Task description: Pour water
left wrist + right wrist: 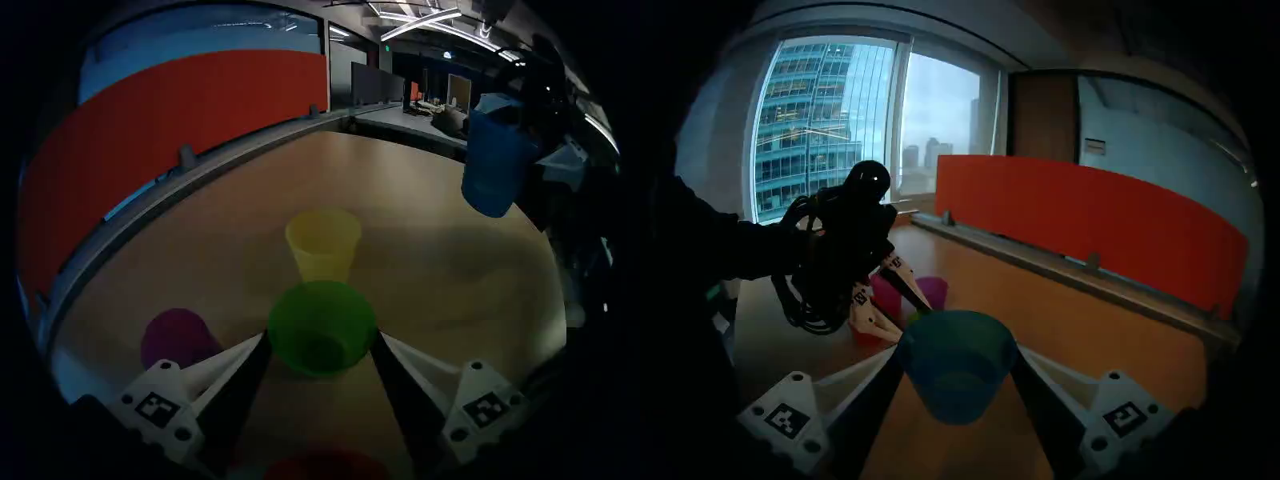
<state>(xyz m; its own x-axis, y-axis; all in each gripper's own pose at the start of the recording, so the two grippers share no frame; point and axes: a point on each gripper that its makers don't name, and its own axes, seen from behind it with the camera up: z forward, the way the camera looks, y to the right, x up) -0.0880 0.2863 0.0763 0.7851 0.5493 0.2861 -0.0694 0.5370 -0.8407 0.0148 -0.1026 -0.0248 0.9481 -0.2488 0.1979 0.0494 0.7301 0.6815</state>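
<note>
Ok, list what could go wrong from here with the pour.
1. The blue cup hangs high and well to the side of the green cup; water tipped from there would likely miss or splash.
2. The yellow cup and purple cup stand close to the green cup; a swing of the left claw could knock them.
3. The right claw pinches the blue cup with two fingers only; it may slip when tilted.

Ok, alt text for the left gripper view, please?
The left claw grips a green cup; beyond it on the wooden table stands a yellow cup, with a purple cup to the left. A blue cup is held aloft at upper right.
</note>
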